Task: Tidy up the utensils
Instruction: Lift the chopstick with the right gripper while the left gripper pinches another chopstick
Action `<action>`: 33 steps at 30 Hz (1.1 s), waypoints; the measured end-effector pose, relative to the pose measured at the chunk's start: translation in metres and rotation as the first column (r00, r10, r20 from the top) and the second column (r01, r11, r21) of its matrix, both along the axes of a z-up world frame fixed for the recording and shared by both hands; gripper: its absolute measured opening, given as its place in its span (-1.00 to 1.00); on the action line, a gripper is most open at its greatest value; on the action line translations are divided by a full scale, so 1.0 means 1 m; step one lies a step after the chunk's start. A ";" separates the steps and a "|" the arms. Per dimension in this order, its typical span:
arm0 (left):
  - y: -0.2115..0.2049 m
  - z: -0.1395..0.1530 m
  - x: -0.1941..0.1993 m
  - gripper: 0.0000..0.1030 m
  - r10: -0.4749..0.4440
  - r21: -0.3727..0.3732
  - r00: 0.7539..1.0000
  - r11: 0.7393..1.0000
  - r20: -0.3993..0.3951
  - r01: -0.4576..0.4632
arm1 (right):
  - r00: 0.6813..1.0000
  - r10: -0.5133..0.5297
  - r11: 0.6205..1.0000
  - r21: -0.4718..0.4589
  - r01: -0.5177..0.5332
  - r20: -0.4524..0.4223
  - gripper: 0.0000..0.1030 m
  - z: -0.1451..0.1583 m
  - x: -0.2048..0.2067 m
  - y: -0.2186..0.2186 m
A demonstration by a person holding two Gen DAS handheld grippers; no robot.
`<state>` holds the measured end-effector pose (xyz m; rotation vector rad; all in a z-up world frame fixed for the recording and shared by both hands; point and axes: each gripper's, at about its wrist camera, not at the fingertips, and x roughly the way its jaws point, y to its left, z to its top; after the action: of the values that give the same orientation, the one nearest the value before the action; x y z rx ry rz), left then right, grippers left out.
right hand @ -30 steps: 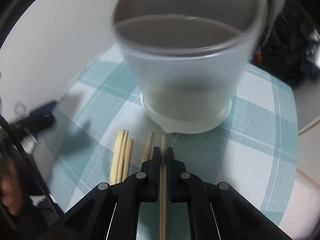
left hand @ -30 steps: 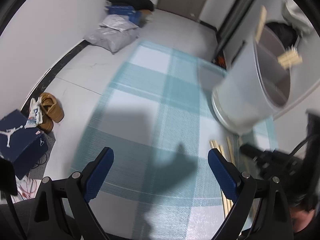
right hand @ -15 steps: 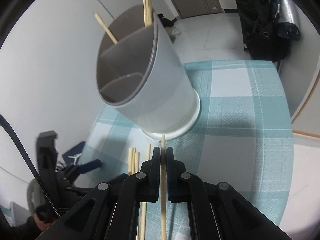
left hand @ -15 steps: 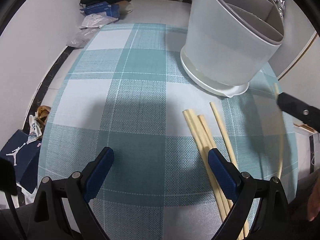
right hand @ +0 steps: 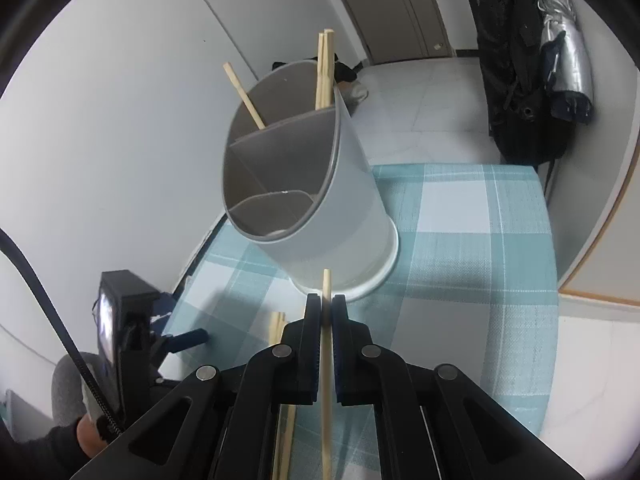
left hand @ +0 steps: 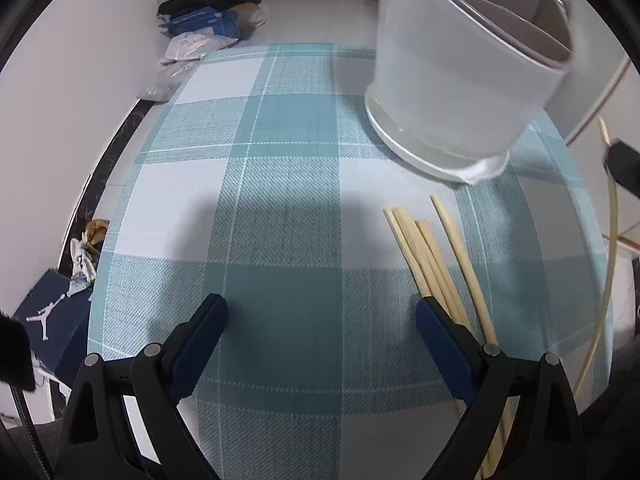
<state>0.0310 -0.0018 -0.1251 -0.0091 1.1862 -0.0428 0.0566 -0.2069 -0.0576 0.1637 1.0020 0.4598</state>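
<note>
Blue shoebox [left hand: 48, 320], bags [left hand: 192, 46] on floor; dark coat [right hand: 516, 80] by door.

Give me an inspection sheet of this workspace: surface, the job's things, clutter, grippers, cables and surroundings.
Surface: teal and white checked tablecloth.
Job's things: divided grey utensil holder stands on the cloth with chopsticks in its far compartment; loose chopsticks lie beside its base.
Clutter: nothing seen on the cloth.
Grippers: left gripper open, over the cloth, holding nothing; right gripper shut on one chopstick, pointing toward the holder.
Cables: black cable at the left of the right wrist view.
Surroundings: shoebox, shoes, bags on the floor; dark coat hanging.
</note>
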 end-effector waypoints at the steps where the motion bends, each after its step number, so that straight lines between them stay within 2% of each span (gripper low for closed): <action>1: 0.000 0.000 0.001 0.82 0.007 -0.004 1.000 1.000 -0.001 -0.007 | 1.000 -0.002 1.000 0.002 0.002 0.001 -0.92 -0.001 0.000 0.000; 5: -0.001 0.004 0.004 0.82 0.019 -0.066 1.000 0.998 -0.012 -0.019 | 1.000 -0.008 1.000 -0.001 0.008 0.011 -0.92 0.000 0.000 -0.003; 10: -0.010 0.002 0.007 0.82 0.007 -0.012 1.000 1.000 0.001 -0.007 | 1.000 0.003 1.000 -0.001 -0.002 0.022 -0.92 0.005 -0.002 -0.005; 20: 0.001 -0.002 0.021 0.84 0.031 -0.024 0.999 0.999 -0.035 -0.032 | 0.999 0.023 1.000 -0.003 -0.023 0.038 -0.92 0.008 -0.003 -0.001; 25: 0.004 -0.005 0.029 0.80 0.058 0.017 0.998 0.998 -0.034 -0.058 | 0.999 0.015 1.000 -0.003 -0.014 0.031 -0.92 0.007 -0.001 -0.003; 27: 0.004 -0.004 0.032 0.73 0.070 0.014 0.997 0.997 -0.029 -0.070 | 1.000 0.013 1.000 0.002 -0.013 0.028 -0.92 0.007 0.000 -0.004; 30: 0.002 -0.001 0.034 0.48 0.074 0.011 0.997 0.997 -0.005 -0.074 | 1.000 0.010 1.000 0.006 -0.011 0.029 -0.91 0.008 0.001 -0.005; 33: -0.004 0.000 0.034 0.12 0.052 0.010 0.999 0.999 0.013 -0.052 | 0.999 0.009 1.000 0.006 -0.010 0.032 -0.91 0.008 0.001 -0.006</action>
<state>0.0650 -0.0056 -0.1252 -0.0306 1.1731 0.0086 0.0573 -0.2132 -0.0494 0.1567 0.9702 0.4728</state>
